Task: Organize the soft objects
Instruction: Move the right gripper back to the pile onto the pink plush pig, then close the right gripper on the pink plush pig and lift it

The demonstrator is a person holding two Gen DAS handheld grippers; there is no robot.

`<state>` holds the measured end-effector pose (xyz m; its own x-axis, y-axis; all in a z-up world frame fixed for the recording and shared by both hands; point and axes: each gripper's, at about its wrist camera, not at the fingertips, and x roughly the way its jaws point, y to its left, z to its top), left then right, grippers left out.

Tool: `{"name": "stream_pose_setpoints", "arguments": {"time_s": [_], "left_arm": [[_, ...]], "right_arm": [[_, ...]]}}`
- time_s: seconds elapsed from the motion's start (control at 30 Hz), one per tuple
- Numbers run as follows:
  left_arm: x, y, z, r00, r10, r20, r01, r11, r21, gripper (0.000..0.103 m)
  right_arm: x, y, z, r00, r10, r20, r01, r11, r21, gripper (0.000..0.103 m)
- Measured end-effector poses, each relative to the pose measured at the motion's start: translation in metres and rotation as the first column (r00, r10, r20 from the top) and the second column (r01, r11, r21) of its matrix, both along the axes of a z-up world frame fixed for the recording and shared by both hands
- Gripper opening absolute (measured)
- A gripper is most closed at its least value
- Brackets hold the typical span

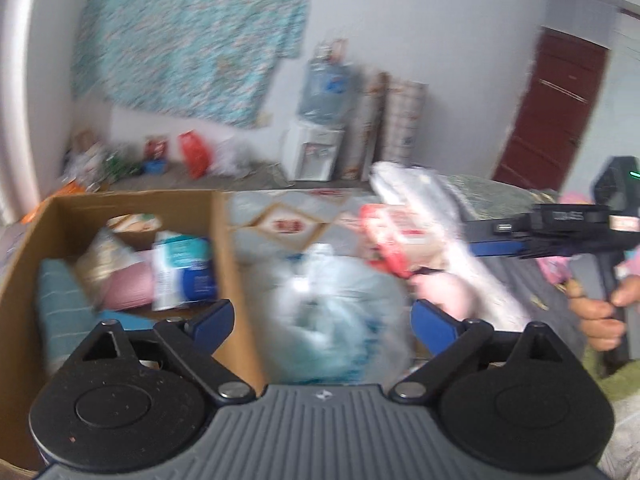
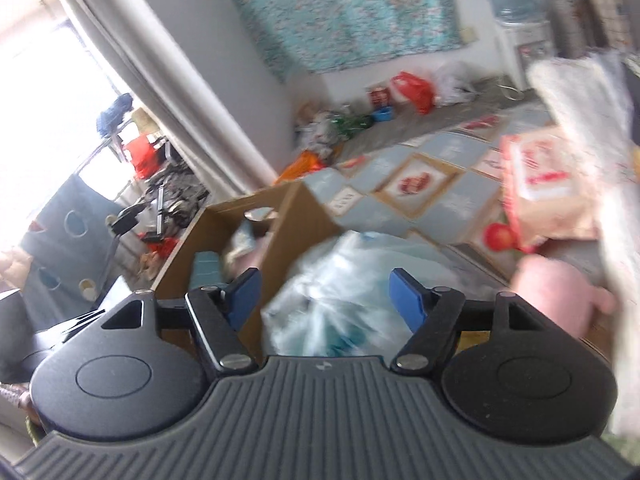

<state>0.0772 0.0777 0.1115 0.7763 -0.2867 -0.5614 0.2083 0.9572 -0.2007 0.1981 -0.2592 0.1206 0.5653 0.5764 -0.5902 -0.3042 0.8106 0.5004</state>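
The left gripper (image 1: 323,322) is seen with its blue fingers (image 1: 214,320) spread wide, nothing pressed between them; a blurred pale blue bag (image 1: 336,312) lies just beyond and between them, beside the box (image 1: 228,248). The right gripper (image 2: 323,298) is likewise held apart, with the same bag (image 2: 340,296) ahead of it, untouched by either pad as far as the blur allows. In the left wrist view the right gripper is seen from the side, gripped by a hand (image 1: 600,316). To the left, the open cardboard box holds a teal cloth (image 1: 60,304), a pink roll (image 1: 128,284) and a white-and-blue pack (image 1: 184,272). Right of the bag, a pink soft thing (image 2: 560,300) and a red-and-white pack (image 2: 544,184) are seen. All rest on a patterned bed (image 2: 420,184). Farther off, a water dispenser (image 1: 316,152) stands against the wall.
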Motion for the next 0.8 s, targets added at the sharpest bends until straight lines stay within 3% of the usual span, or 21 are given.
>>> {"name": "stream_pose_setpoints", "arguments": {"time_s": [0.2,0.53,0.8], "left_arm": [[-0.006,-0.078,-0.021,0.993,-0.117,0.032,0.118,0.993,-0.016,0.096],[0.026,-0.167,-0.064,0.966,-0.233,0.11,0.222,0.97,0.1,0.093],[0.091,-0.219,-0.098,0.937,-0.349,0.027,0.332,0.91,0.248,0.09]], "right_arm": [[-0.02,-0.044,-0.028,0.998,-0.062,-0.014,0.062,0.998,-0.031,0.071],[-0.007,-0.076,-0.066,0.977,-0.194,-0.092,0.184,0.977,-0.107,0.073],[0.036,-0.113,-0.089,0.932,-0.31,-0.189,0.299,0.95,-0.084,0.075]]}}
